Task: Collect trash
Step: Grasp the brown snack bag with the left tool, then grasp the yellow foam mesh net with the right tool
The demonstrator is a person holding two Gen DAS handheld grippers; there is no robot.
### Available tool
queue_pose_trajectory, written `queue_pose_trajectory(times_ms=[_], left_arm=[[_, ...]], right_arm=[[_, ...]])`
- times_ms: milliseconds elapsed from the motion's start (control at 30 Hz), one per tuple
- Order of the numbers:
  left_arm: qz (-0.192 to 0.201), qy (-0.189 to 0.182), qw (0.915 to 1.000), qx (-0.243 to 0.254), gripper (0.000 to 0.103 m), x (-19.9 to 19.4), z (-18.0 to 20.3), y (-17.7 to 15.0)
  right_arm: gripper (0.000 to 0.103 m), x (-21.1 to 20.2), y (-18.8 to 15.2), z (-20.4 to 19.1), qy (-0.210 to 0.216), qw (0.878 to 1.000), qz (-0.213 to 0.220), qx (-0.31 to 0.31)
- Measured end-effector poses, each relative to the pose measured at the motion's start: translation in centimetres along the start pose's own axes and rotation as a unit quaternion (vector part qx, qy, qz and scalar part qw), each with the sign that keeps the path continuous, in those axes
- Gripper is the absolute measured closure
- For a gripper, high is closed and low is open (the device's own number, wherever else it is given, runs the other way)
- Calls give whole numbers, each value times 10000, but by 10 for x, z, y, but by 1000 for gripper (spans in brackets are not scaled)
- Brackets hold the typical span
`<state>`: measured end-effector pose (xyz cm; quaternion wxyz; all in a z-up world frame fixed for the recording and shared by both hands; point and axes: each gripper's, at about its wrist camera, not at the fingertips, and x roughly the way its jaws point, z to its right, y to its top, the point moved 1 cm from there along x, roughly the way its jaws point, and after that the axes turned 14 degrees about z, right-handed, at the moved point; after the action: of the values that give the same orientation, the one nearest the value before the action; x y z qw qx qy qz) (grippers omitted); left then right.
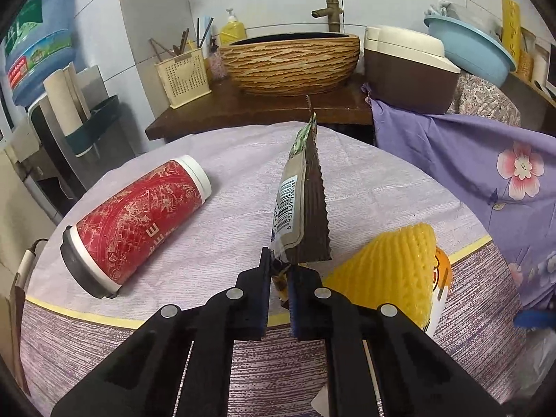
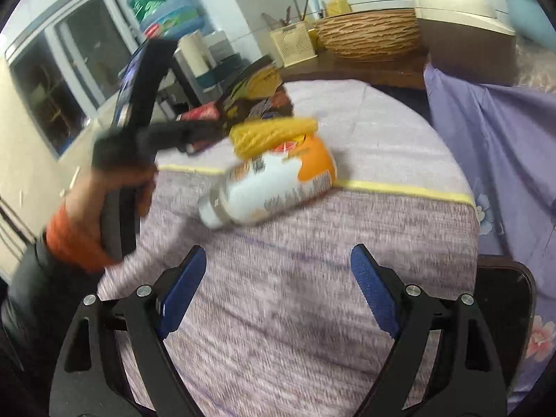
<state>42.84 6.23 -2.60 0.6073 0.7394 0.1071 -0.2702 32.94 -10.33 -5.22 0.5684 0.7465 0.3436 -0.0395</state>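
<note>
left gripper [image 1: 279, 278] pinches a brown, zigzag-edged snack wrapper [image 1: 305, 208] with barcode, standing upright.

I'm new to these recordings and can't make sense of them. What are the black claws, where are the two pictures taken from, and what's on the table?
There is no robot here: a person holds a hand-operated claw in each hand, each with a wide-angle camera looking along its fingers. The left claw has pinched a brown snack wrapper and is shut on it. The right claw is open and empty; its view also shows the person's left hand gripping the other tool. On the round table with a purple cloth lie a red cup on its side and a white and orange bottle with yellow foam netting.
</note>
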Motion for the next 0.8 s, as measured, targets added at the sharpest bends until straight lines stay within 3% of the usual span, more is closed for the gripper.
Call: queue_pose_trajectory(times_ms=[167,367,533,633,667,700,800], left_arm=[[219,-23,9997,-53,94,-16,-9,-4],[355,-48,9991,-220,95,-40,-26,-17],[466,-18,9984,-325,95,-64,-41,-30],[509,7,9979,-392,95,-77,-47,-38],[537,25,9977,-420,95,-81,-49,-41],[565,33,9974,-452,95,-85,-51,-43],[666,96,9964,-506,95,-96,-54,-47]], right_arm=[[18,6,26,-21,-109,9964,446,-712],[18,39,39,-63,-184,9788,547,-1965],[21,77,45,-70,-351,9716,414,-2302],[45,98,45,-68,-601,9667,322,-2467],[62,102,44,-68,-693,9646,332,-2524],[72,105,44,-67,-739,9637,330,-2544],[86,102,45,-64,-738,9666,432,-2414]])
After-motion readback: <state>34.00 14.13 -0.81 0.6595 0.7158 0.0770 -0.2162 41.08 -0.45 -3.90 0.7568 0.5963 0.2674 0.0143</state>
